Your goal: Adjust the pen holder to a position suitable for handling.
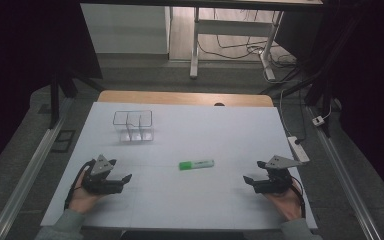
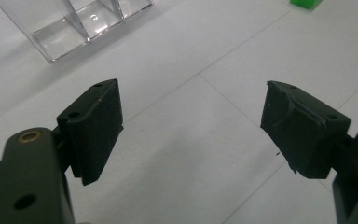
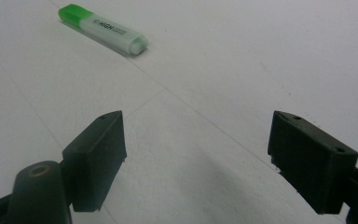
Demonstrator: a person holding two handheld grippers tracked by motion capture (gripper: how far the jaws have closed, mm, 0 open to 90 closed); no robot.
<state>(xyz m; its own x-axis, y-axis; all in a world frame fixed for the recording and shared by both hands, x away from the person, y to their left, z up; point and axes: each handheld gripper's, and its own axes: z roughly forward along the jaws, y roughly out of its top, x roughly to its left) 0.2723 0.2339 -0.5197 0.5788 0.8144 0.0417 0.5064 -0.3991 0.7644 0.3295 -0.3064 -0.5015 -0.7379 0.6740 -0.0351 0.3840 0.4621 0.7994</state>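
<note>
Both grippers rest low on the white bench (image 1: 190,200), each held in a hand at the near edge, well apart from one another. Left gripper (image 1: 125,179) sits at the near left, fingers (image 2: 98,126) spread wide with nothing between them, only bare bench surface in the gap. Right gripper (image 1: 247,181) sits at the near right, fingers (image 3: 98,154) likewise wide apart and empty. The two grippers point inward toward each other across the bench. Green highlighter (image 1: 196,164) lies flat on the bench between them, slightly farther from the person than either gripper, long axis roughly left-to-right in the high view, touching neither gripper. In the right gripper view the highlighter (image 3: 103,29) lies ahead and to the upper left of the jaws, green cap at the far end, pale printed barrel nearer. In the left gripper view just a green corner of the highlighter (image 2: 305,3) shows at the top edge. Clear plastic organizer (image 1: 133,125) with upright dividers stands at the far left of the bench, beyond the left gripper, compartments look empty; its base shows in the left gripper view (image 2: 74,32) ahead and to the left of the jaws.
</note>
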